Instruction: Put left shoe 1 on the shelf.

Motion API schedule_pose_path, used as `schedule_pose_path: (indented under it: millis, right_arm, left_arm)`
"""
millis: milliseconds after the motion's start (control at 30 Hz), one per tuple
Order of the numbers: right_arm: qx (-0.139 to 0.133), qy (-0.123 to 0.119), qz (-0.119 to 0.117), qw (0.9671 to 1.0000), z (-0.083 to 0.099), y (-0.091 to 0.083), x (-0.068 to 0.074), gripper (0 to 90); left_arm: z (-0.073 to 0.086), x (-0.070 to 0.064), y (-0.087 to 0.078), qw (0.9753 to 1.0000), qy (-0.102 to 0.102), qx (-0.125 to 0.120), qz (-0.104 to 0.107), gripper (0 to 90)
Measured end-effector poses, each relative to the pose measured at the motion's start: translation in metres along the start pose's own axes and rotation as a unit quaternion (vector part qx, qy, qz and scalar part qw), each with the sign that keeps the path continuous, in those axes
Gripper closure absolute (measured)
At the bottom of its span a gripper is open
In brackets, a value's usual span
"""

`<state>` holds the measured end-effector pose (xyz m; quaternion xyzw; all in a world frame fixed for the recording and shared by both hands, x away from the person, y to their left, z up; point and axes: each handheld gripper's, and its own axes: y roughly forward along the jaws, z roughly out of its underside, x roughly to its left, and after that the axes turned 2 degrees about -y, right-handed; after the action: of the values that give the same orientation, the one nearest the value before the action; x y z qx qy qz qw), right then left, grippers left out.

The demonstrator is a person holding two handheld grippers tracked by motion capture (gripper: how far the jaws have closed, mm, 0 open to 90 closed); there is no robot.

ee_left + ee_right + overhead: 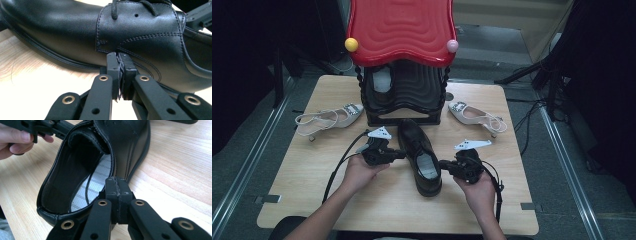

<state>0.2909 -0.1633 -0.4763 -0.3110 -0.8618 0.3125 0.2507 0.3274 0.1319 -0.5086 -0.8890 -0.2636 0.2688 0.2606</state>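
A black leather lace-up shoe (pixel 419 155) lies in the middle of the table, toe pointing away from me. My left gripper (pixel 399 154) is shut, and its tips (pixel 120 56) rest against the shoe's side (pixel 140 30) below the laces. My right gripper (pixel 443 164) is shut too, its tips (pixel 116 180) at the shoe's rim (pixel 75 182) near the heel on the other side. Nothing shows between either pair of jaws. The left gripper (pixel 37 127) and its hand appear beyond the shoe in the right gripper view.
A black shoe rack with a red wavy top (pixel 401 30) stands at the back and holds another black shoe (pixel 382 85). White slingback heels lie at the left (pixel 329 119) and the right (pixel 477 116). The wooden table (pixel 312 200) has bare room in front.
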Motion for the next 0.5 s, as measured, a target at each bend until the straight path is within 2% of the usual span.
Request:
schedule_pose_path:
  millis: [500]
  right_arm:
    - [-0.005, 0.010, -0.002, 0.9999, 0.0039, -0.0030, -0.0005, 87.3]
  left_arm:
    - [-0.0072, 0.0034, 0.0101, 0.9999, -0.006, -0.008, 0.008, 88.8]
